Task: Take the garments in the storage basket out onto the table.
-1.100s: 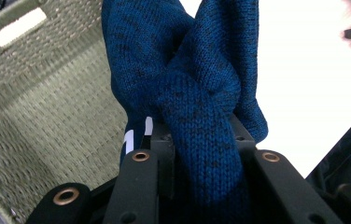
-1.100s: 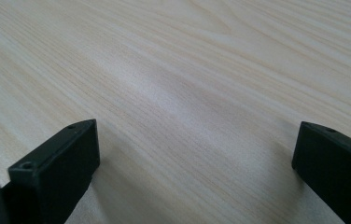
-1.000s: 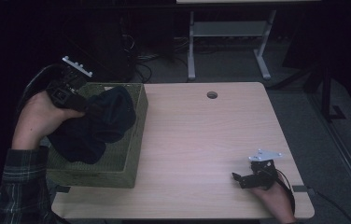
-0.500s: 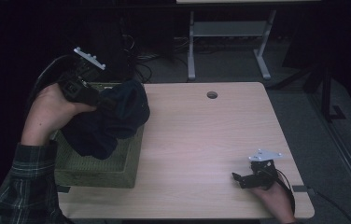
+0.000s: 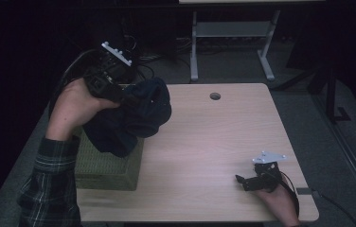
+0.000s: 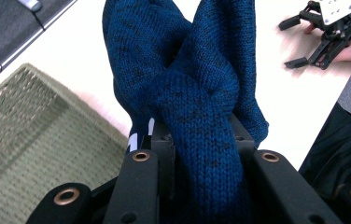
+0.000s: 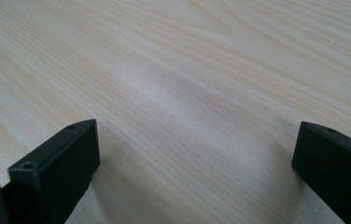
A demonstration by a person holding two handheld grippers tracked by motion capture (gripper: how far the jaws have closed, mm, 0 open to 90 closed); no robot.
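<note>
The green woven basket [image 5: 112,165] sat at the table's [image 5: 204,142] left edge and serves here as the landmark. Above its far end, the left gripper [image 5: 119,92] was held up in the person's left hand [image 5: 74,106], its jaws clamped on a bunched fold of the dark blue knitted garment [image 5: 133,118]. The garment hung from the jaws, clear of the basket's interior, draping over the basket's far right corner and partly out over the tabletop. In the left gripper view the knit [image 6: 187,93] filled the gap between the two black jaws, with the basket [image 6: 33,140] below and to the left. Well to the right of the basket, near the table's near right corner, the right gripper [image 5: 252,178] rested low in the right hand [image 5: 278,203], its jaws spread apart with bare wood [image 7: 187,93] between them.
</note>
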